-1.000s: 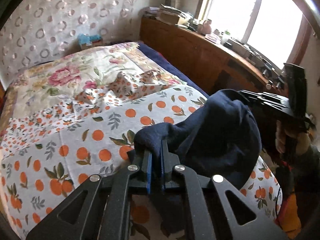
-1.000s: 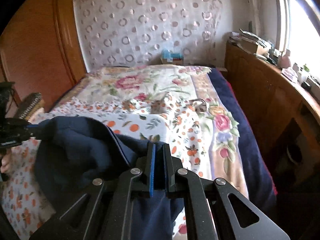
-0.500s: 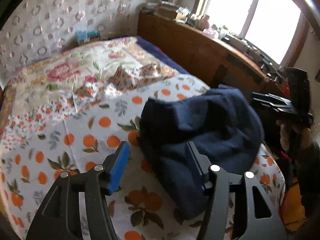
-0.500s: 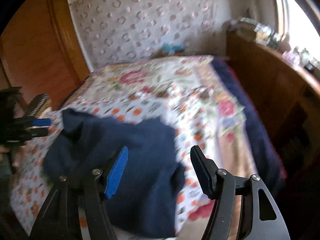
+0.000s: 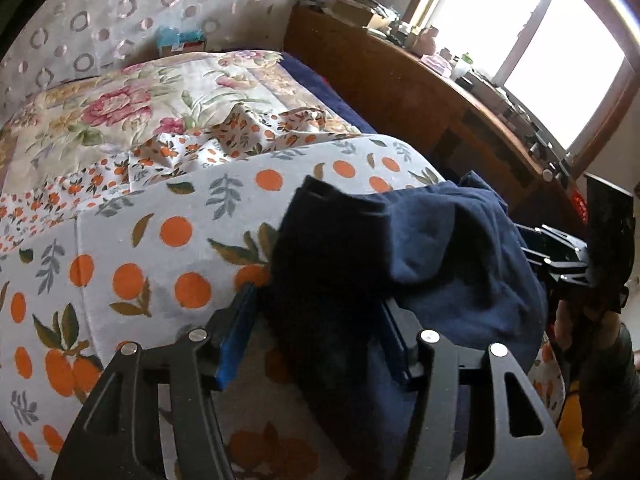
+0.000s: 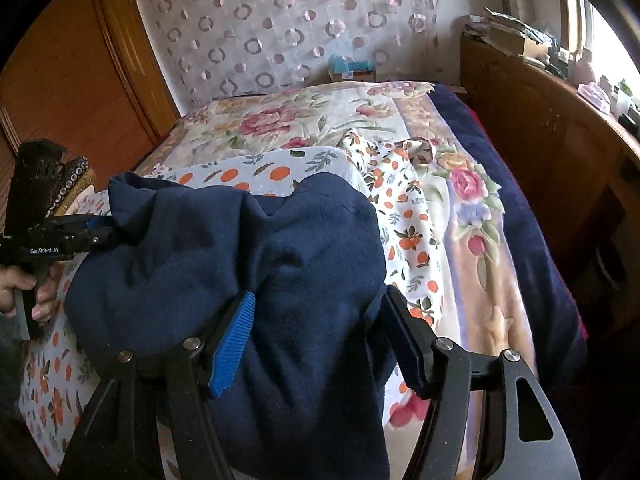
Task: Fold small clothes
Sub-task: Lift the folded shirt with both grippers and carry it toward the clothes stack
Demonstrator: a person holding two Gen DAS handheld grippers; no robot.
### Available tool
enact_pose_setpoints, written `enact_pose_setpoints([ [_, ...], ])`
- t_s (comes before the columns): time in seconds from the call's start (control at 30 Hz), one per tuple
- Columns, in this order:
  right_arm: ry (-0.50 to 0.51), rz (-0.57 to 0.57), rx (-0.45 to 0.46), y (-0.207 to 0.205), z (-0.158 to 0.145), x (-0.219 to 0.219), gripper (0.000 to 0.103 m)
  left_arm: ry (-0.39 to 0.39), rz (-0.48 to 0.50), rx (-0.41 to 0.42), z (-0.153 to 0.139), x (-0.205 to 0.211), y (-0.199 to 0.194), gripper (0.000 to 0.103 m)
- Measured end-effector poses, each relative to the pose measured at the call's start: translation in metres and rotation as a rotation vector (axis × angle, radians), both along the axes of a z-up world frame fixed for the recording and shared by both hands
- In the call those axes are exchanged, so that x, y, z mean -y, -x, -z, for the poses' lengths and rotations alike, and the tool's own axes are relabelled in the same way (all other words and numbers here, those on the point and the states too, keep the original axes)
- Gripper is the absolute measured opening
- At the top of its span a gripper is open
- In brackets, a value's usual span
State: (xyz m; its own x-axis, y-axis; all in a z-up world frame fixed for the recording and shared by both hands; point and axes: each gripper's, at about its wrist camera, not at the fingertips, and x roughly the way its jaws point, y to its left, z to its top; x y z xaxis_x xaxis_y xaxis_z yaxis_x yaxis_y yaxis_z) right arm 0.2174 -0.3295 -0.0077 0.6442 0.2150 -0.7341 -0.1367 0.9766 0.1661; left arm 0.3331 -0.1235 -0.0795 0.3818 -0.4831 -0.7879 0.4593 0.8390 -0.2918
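A dark navy garment lies crumpled on the near end of the bed, on a white cloth with orange fruit prints. It also shows in the right wrist view. My left gripper is open, its jaws spread on either side of the garment's left end. My right gripper is open, its jaws spread around the garment's right part. The left gripper shows in the right wrist view at the garment's far left edge. The right gripper shows in the left wrist view at its right edge.
The bed carries a floral quilt and a small rumpled orange-print cloth. A wooden sideboard with clutter runs along the right under a window. A wooden wardrobe stands left. A blue box sits at the headboard.
Both grippers were shut on the navy garment and held it up a second ago. They opened and dropped it on the bed, and now sit lower, with open jaws around it.
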Motion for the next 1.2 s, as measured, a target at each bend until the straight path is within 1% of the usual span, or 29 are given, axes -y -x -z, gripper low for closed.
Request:
enact_pose_setpoints([
  [0.03,0.003,0.001,0.002,0.0,-0.001,0.0,0.067,0.001,0.002,0.001,0.0,0.001,0.001,0.05],
  [0.07,0.005,-0.001,0.003,0.001,0.0,0.0,0.067,0.007,0.004,-0.006,0.0,0.0,0.001,0.041],
  [0.1,0.006,-0.004,0.004,0.002,0.003,0.001,0.067,0.019,0.008,-0.015,0.0,-0.001,-0.001,0.037],
  [0.13,0.009,-0.007,0.007,0.003,0.003,0.001,0.067,0.044,0.015,-0.03,0.001,-0.002,-0.001,0.023],
  [0.17,0.013,-0.009,0.009,0.003,0.003,0.001,0.067,0.052,0.02,-0.035,0.001,-0.002,0.0,0.018],
  [0.2,0.018,-0.011,0.012,0.004,0.003,0.001,0.067,0.048,0.024,-0.023,0.0,-0.001,0.002,0.016],
  [0.23,0.023,-0.012,0.014,0.004,0.002,0.0,0.067,0.031,0.037,0.014,-0.005,0.001,0.008,0.015],
  [0.27,0.024,-0.011,0.016,0.004,0.002,0.0,0.067,0.024,0.039,0.036,-0.009,0.001,0.012,0.014],
  [0.3,0.024,-0.01,0.017,0.005,0.001,0.001,0.067,0.033,0.037,0.047,-0.015,-0.001,0.015,0.014],
  [0.37,0.029,-0.018,0.023,0.005,-0.002,-0.001,0.067,0.077,0.03,0.072,-0.031,-0.012,0.02,0.013],
  [0.43,0.032,-0.031,0.029,0.006,-0.006,-0.005,0.067,0.09,0.025,0.103,-0.046,-0.023,0.026,0.012],
  [0.53,0.035,-0.06,0.044,0.005,-0.011,-0.013,0.067,0.093,0.006,0.137,-0.064,-0.042,0.033,0.012],
  [0.63,0.008,-0.095,0.034,-0.001,-0.009,-0.023,0.067,0.072,-0.03,0.149,-0.071,-0.065,0.034,0.012],
  [0.73,0.03,-0.115,0.02,-0.012,-0.002,-0.037,0.067,0.047,-0.048,0.12,-0.059,-0.074,0.029,0.012],
  [0.83,-0.01,-0.102,-0.02,-0.026,0.006,-0.036,0.067,0.006,-0.051,0.113,-0.045,-0.072,0.028,0.012],
  [0.87,-0.027,-0.09,-0.03,-0.029,0.008,-0.033,0.067,0.004,-0.054,0.107,-0.041,-0.071,0.026,0.012],
  [0.93,-0.034,-0.066,-0.043,-0.033,0.011,-0.026,0.073,0.008,-0.058,0.098,-0.037,-0.071,0.024,0.012],
  [1.0,-0.028,-0.056,-0.055,-0.036,0.011,-0.026,0.075,0.001,-0.059,0.096,-0.032,-0.071,0.024,0.012],
  [1.1,-0.018,-0.05,-0.059,-0.04,0.009,-0.032,0.076,-0.008,-0.06,0.093,-0.028,-0.07,0.022,0.012],
  [1.2,-0.034,-0.045,-0.06,-0.042,0.009,-0.036,0.076,-0.007,-0.063,0.088,-0.025,-0.069,0.022,0.012],
])
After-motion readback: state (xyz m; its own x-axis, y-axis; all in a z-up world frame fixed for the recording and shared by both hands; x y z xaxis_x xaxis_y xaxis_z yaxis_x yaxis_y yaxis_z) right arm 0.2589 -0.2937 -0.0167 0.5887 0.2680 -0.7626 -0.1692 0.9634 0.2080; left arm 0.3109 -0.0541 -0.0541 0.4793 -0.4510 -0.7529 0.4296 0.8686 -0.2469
